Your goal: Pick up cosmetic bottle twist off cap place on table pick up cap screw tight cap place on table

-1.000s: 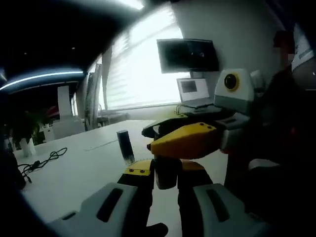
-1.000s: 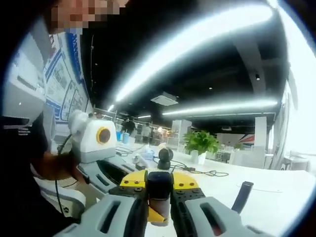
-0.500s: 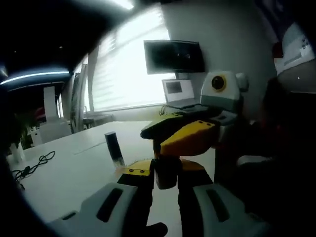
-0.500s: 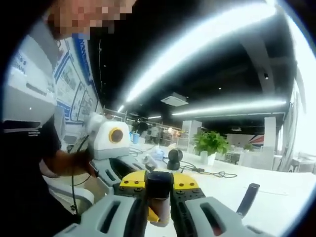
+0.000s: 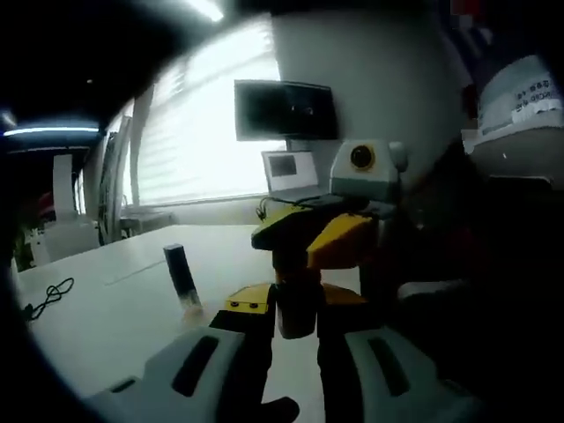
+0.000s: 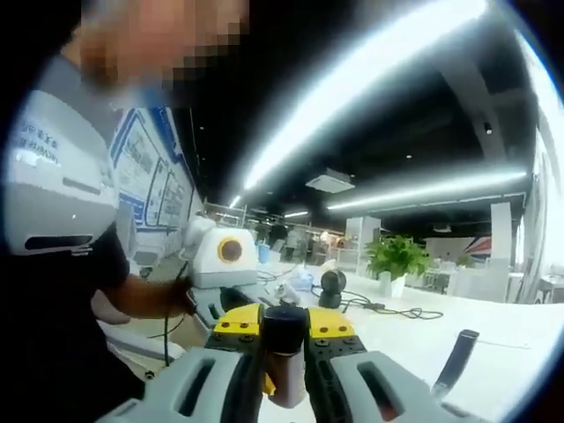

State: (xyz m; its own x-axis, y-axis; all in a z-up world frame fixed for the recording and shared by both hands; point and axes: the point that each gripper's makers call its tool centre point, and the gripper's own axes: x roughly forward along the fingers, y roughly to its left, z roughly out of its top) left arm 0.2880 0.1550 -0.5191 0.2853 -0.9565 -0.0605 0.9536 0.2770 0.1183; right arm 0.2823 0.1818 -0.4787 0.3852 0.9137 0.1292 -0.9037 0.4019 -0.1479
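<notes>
Left gripper (image 5: 295, 328) pinched the cosmetic bottle (image 5: 296, 310) between its jaws; right gripper (image 6: 284, 345) pinched the bottle's cap (image 6: 285, 329), both raised above the white table (image 5: 106, 313). Since a second earlier the left view had swung, so one dark tube (image 5: 179, 275) standing on the table sat farther left. One monitor (image 5: 284, 110), one laptop (image 5: 286, 169), one potted plant (image 6: 397, 260).

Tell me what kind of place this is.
Probably an open-plan office: a dark wall-mounted monitor, an open laptop, long white tables and a potted green plant under ceiling strip lights.
</notes>
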